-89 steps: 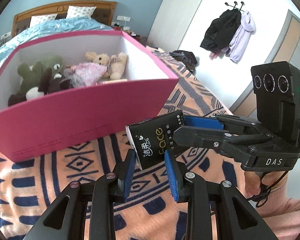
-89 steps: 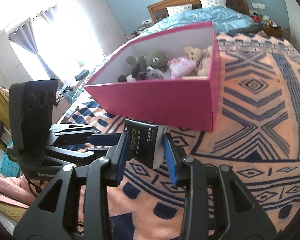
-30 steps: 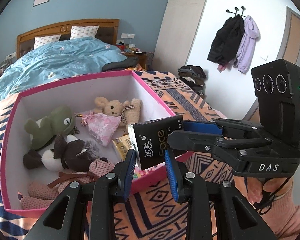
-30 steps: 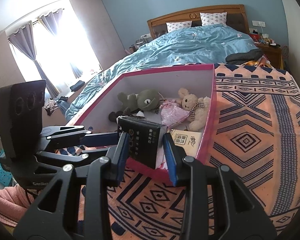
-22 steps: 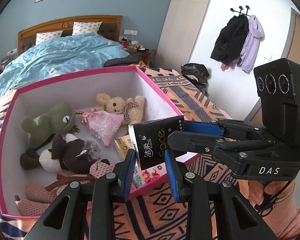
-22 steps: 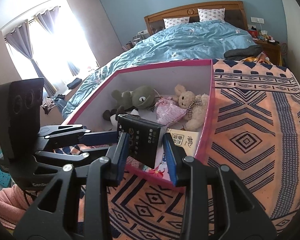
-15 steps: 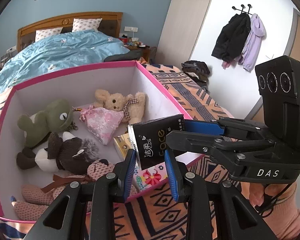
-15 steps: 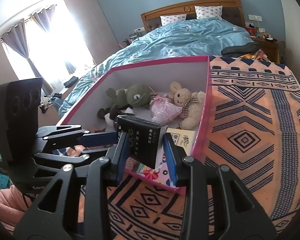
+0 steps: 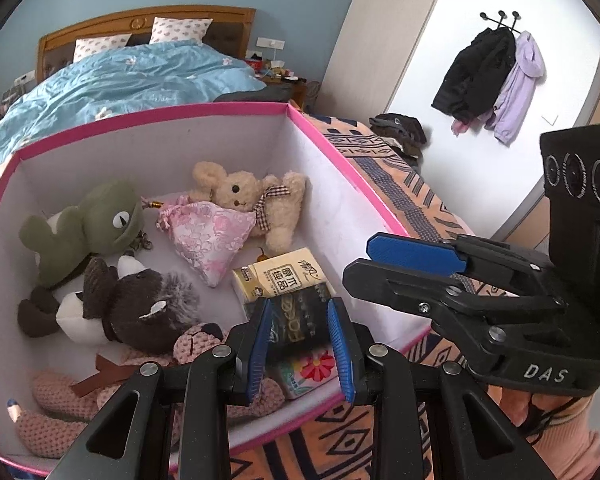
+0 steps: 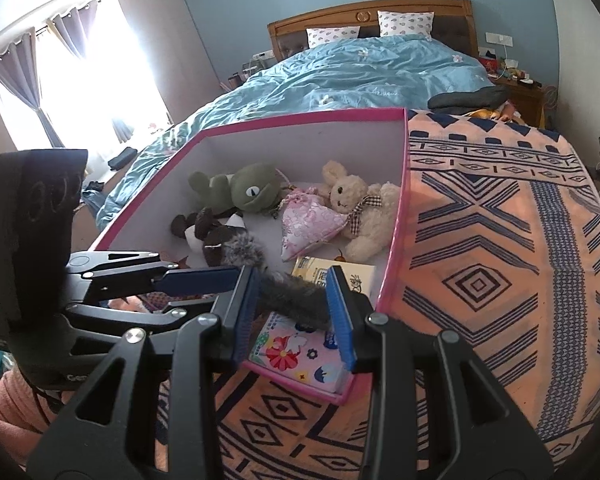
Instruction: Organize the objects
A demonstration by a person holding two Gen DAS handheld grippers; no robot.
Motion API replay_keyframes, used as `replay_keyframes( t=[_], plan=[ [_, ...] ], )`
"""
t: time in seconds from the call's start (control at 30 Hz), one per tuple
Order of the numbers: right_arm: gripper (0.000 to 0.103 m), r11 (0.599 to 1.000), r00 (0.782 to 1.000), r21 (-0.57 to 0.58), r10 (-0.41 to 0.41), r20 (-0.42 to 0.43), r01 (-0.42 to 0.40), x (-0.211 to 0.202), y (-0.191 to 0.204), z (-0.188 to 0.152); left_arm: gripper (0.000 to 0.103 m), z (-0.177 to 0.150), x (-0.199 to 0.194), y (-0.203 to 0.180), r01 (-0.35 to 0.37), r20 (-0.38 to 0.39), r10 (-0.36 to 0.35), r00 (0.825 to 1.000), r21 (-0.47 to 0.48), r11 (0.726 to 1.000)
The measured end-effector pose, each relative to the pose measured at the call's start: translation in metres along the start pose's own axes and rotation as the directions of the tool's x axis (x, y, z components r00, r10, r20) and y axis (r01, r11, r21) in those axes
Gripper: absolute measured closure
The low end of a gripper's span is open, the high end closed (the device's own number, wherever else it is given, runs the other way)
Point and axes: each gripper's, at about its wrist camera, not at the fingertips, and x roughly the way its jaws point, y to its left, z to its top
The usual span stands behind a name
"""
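A black tissue pack (image 9: 298, 322) lies in the pink box (image 9: 356, 188), blurred in the right wrist view (image 10: 296, 300), on a floral pack (image 9: 308, 372) beside a yellow pack (image 9: 280, 276). My left gripper (image 9: 300, 350) is open above the box's near right corner, its jaws apart on either side of the black pack. My right gripper (image 10: 294, 312) is open too, over the same corner; it shows from the side in the left wrist view (image 9: 416, 262).
The box (image 10: 398, 200) holds a green plush (image 9: 88, 224), a cream bunny (image 9: 252, 204), a pink pouch (image 9: 208, 236), a dark furry plush (image 9: 140, 312) and a pink knitted toy (image 9: 60, 408). It stands on an orange patterned blanket (image 10: 500, 264). A blue bed (image 10: 360, 76) lies behind.
Both grippers carried the black tissue pack from the blanket up over the box rim. Both have now opened and the pack has dropped into the box's near right corner.
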Motion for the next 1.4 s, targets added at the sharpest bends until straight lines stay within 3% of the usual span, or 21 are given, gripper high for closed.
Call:
replay_keyframes(
  t=[0.33, 0.6, 0.8, 0.97, 1.07, 1.17, 1.4],
  plan=[
    [0.064, 1.000, 1.000, 0.002, -0.003, 0.027, 0.003, -0.002, -0.001, -0.003, 0.069, -0.004, -0.008, -0.002, -0.019, 0.047, 0.018, 0.999, 0.021, 1.000],
    [0.051, 1.000, 0.997, 0.000, 0.022, 0.077, -0.022, -0.018, 0.004, -0.011, 0.043, -0.019, -0.038, -0.006, -0.087, 0.145, 0.082, 0.986, 0.031, 0.996],
    [0.041, 1.000, 0.994, -0.025, 0.013, 0.104, -0.010, -0.029, 0.016, -0.022, 0.016, -0.039, -0.068, -0.011, -0.163, 0.231, 0.149, 0.961, 0.041, 0.986],
    [0.028, 0.999, 0.992, -0.044, -0.002, 0.130, 0.008, -0.035, 0.026, -0.037, 0.000, -0.057, -0.085, -0.010, -0.198, 0.276, 0.184, 0.944, 0.024, 0.980],
    [0.024, 0.998, 0.985, -0.059, -0.020, 0.172, 0.031, -0.040, 0.035, -0.049, 0.000, -0.069, -0.092, -0.008, -0.239, 0.297, 0.226, 0.928, 0.010, 0.971],
    [0.013, 0.996, 0.978, -0.074, -0.035, 0.205, 0.052, -0.046, 0.045, -0.061, 0.000, -0.084, -0.098, -0.002, -0.243, 0.303, 0.241, 0.922, -0.031, 0.969],
    [0.004, 0.989, 0.980, -0.101, -0.093, 0.177, 0.112, -0.034, 0.060, -0.092, 0.000, -0.115, -0.102, 0.009, -0.321, 0.288, 0.328, 0.900, -0.071, 0.944]
  ],
)
